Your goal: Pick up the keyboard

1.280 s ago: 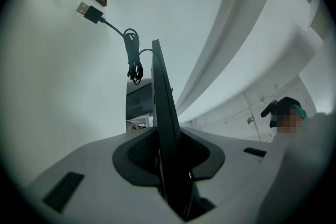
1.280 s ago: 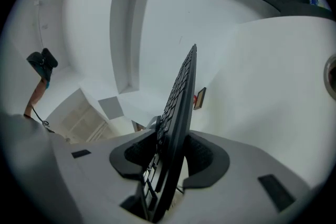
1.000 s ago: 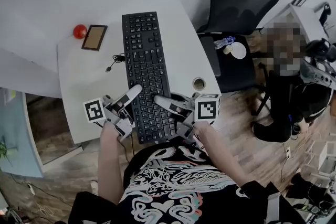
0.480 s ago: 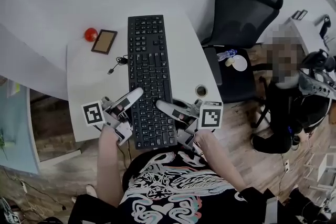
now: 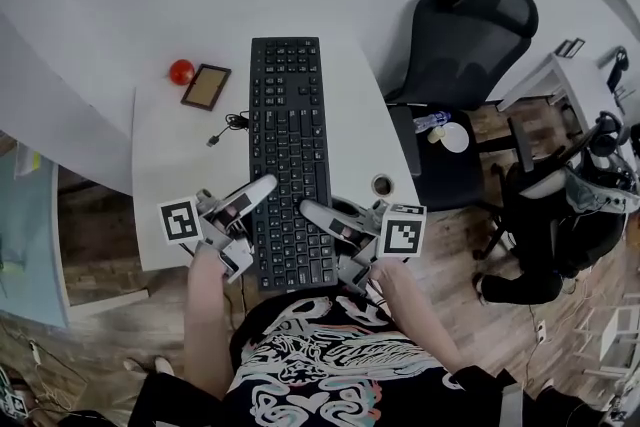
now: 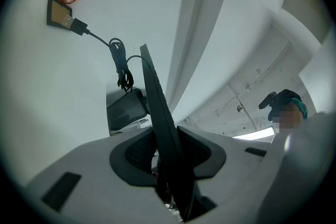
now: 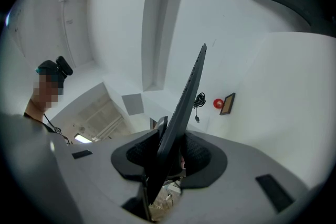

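The keyboard (image 5: 290, 155) runs lengthwise over the white desk (image 5: 170, 175), with its near end poking past the edge. Our left gripper (image 6: 167, 157) is clamped on its left side, jaws just eased wider. Our right gripper (image 7: 168, 157) is clamped on the right side, jaws just closed in. (Gripper views only show it edge-on, so the keys are hidden, and we can't tell if it's lifted.)
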Tool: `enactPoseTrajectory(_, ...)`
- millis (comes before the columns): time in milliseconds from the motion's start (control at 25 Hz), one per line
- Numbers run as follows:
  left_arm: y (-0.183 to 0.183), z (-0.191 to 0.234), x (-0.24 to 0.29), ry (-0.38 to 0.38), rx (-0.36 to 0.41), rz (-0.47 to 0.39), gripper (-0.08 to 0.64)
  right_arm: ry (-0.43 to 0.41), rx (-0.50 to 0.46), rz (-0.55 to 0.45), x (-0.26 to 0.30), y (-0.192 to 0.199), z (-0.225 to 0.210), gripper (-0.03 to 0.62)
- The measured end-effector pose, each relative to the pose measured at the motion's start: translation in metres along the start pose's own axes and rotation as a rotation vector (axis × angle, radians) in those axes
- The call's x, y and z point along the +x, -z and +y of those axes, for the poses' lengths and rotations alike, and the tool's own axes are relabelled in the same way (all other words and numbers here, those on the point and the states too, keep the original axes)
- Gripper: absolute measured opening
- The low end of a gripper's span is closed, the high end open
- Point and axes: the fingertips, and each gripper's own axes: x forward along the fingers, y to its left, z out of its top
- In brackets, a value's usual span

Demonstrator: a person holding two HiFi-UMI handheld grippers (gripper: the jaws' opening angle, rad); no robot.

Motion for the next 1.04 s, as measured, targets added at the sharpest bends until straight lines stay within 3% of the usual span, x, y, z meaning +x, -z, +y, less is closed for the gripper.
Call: enactPoseTrajectory(1040,-0.0019,-0.0047,0.0020,-0.019,-0.023,-0.005,0.115,0.011,0.017,0.009,0.0008,-0.0040,0.0061,0.149)
